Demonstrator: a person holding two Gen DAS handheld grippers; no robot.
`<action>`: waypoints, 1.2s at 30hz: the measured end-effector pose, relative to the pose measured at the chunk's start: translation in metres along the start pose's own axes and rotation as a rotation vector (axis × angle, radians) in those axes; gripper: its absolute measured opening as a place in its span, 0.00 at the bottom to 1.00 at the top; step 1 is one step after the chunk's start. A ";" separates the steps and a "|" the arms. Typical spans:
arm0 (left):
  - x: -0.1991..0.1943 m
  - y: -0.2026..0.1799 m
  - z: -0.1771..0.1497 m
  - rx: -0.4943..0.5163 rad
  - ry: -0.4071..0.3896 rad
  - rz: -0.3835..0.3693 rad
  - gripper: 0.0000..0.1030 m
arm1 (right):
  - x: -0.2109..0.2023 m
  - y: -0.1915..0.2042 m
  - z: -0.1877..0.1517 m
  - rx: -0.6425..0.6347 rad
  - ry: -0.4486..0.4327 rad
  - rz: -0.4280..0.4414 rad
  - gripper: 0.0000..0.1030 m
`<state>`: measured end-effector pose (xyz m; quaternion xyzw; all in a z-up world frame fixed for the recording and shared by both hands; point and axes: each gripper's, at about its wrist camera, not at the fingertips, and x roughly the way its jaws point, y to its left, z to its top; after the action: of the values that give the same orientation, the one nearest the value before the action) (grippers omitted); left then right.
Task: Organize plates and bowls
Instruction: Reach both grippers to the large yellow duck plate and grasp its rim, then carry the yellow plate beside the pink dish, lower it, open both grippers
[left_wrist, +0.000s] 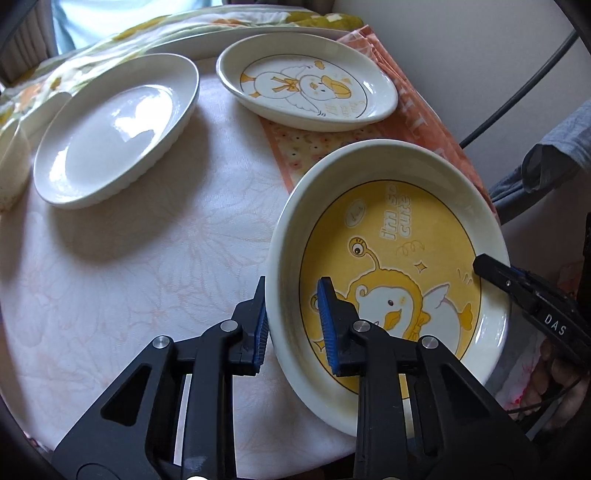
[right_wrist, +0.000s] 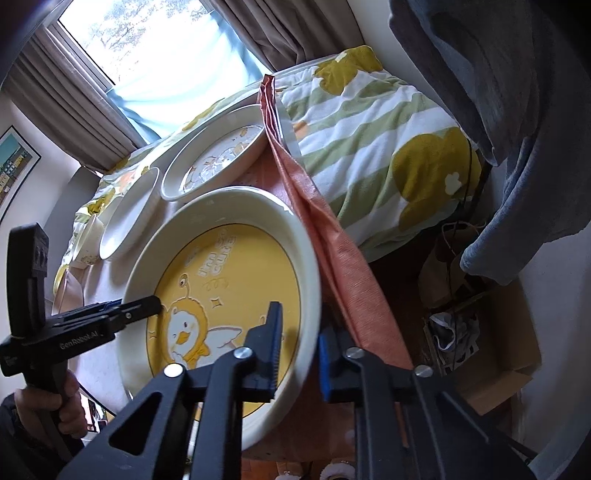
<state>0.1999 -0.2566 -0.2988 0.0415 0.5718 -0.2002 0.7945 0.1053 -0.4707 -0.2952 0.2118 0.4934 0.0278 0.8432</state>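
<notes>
A yellow duck plate (left_wrist: 391, 266) with a cream rim is held above the table's near right corner. My left gripper (left_wrist: 293, 321) is shut on its left rim, one finger outside and one inside. My right gripper (right_wrist: 299, 343) is shut on its right rim the same way; its finger shows in the left wrist view (left_wrist: 495, 275). The plate also shows in the right wrist view (right_wrist: 225, 280). A second duck plate (left_wrist: 306, 81) sits at the back on an orange cloth (left_wrist: 406, 110). A plain white plate (left_wrist: 114, 125) sits at the left.
More white dishes (left_wrist: 14, 147) stand at the far left edge. A large white platter (left_wrist: 221, 40) lies at the back. A green and yellow blanket (right_wrist: 388, 140) covers a bed beyond the table. Cardboard boxes (right_wrist: 509, 373) and clutter lie on the floor at the right.
</notes>
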 end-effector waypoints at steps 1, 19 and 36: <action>0.001 -0.001 0.000 0.000 -0.003 0.008 0.21 | 0.000 -0.001 0.001 -0.004 0.003 -0.001 0.13; -0.042 0.021 -0.013 -0.036 -0.106 0.037 0.20 | -0.013 0.033 0.004 -0.171 -0.012 -0.009 0.13; -0.106 0.167 -0.072 -0.209 -0.140 0.098 0.20 | 0.025 0.175 -0.010 -0.301 0.017 0.090 0.13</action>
<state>0.1683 -0.0538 -0.2526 -0.0278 0.5299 -0.1027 0.8413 0.1378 -0.3025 -0.2525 0.1047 0.4806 0.1411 0.8592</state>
